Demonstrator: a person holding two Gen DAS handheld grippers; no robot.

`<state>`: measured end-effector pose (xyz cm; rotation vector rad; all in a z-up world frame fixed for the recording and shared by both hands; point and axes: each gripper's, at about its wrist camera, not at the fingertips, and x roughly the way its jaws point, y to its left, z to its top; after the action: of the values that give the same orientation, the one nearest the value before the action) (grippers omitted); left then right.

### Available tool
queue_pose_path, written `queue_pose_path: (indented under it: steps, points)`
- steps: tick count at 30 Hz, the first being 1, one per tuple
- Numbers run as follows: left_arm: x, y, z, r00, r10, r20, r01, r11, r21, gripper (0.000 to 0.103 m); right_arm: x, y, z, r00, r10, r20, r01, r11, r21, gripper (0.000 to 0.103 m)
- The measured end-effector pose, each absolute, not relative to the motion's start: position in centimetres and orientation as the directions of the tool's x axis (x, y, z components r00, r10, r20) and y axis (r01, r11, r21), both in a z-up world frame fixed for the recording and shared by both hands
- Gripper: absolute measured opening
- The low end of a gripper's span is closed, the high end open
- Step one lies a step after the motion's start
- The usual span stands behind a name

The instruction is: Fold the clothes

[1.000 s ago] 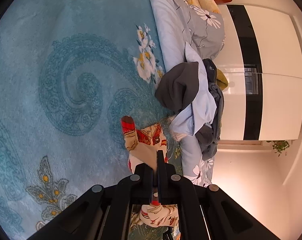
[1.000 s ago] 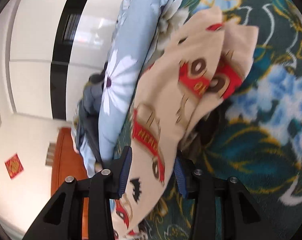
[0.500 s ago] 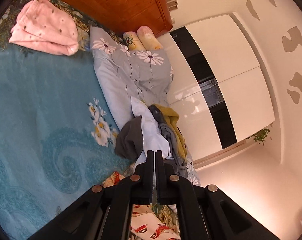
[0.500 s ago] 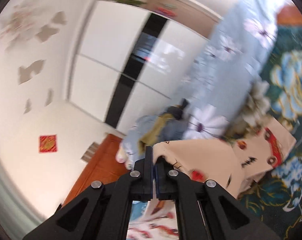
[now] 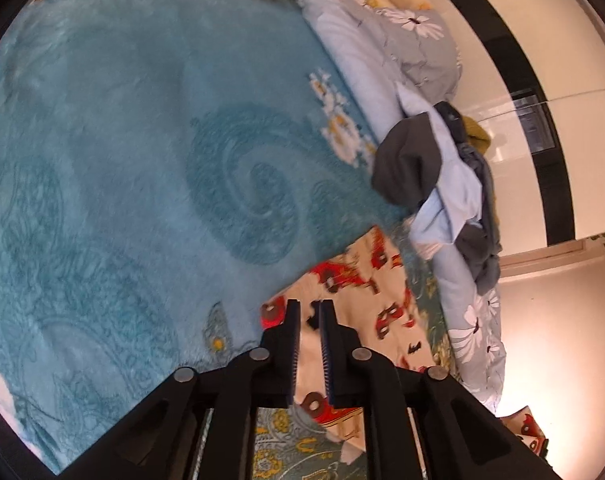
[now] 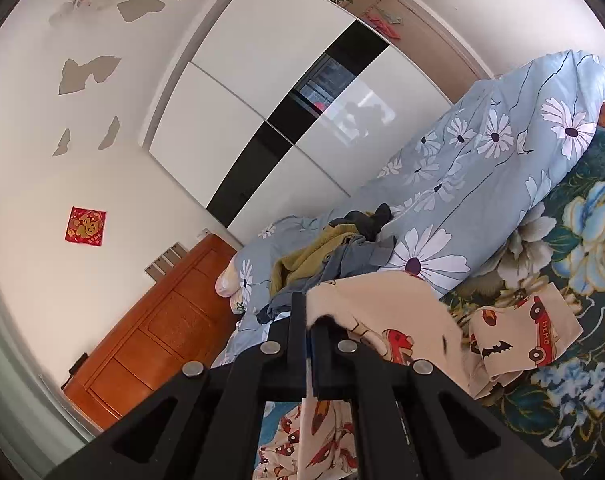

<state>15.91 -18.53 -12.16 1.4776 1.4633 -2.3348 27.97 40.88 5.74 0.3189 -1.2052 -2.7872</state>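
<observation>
The right claw [image 6: 307, 322] is clamped on an edge of the car-print cloth [image 6: 386, 312], low in the middle of the frame. The left claw [image 5: 309, 336] is opening just above the same cloth [image 5: 366, 300], with nothing pinched. The cloth looks soft, light and floppy. It hangs down to the bed [image 5: 142, 160]. A corner or hem looks best to pinch. More clothes [image 5: 430, 168] sit at the right.

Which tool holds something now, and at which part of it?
The right tool is shut on the top edge of the beige car-print garment. The left tool is opening above the same garment; its pads do not press it.
</observation>
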Motion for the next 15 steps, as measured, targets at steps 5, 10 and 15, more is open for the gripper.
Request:
queue_pose_path:
  steps: [5, 10, 15]
  points:
    - [17.3, -15.7, -16.8, -0.433, 0.522, -0.735, 0.508, -0.532, -0.677, 0.032, 28.3, 41.6, 5.7, -0.977, -0.144, -0.158, -0.015, -0.693, 0.721, 0.002]
    - [17.3, -14.5, -17.7, -0.482, 0.566, -0.669, 0.492, -0.457, -0.741, 0.029, 28.5, 42.1, 5.7, -0.978, -0.143, -0.152, -0.013, -0.684, 0.729, 0.002]
    - [17.4, -16.0, -15.6, -0.598, 0.535, -0.597, 0.475, -0.364, -0.801, 0.002, 29.2, 42.4, 6.3, -0.981, -0.147, -0.126, 0.007, -0.677, 0.736, 0.002]
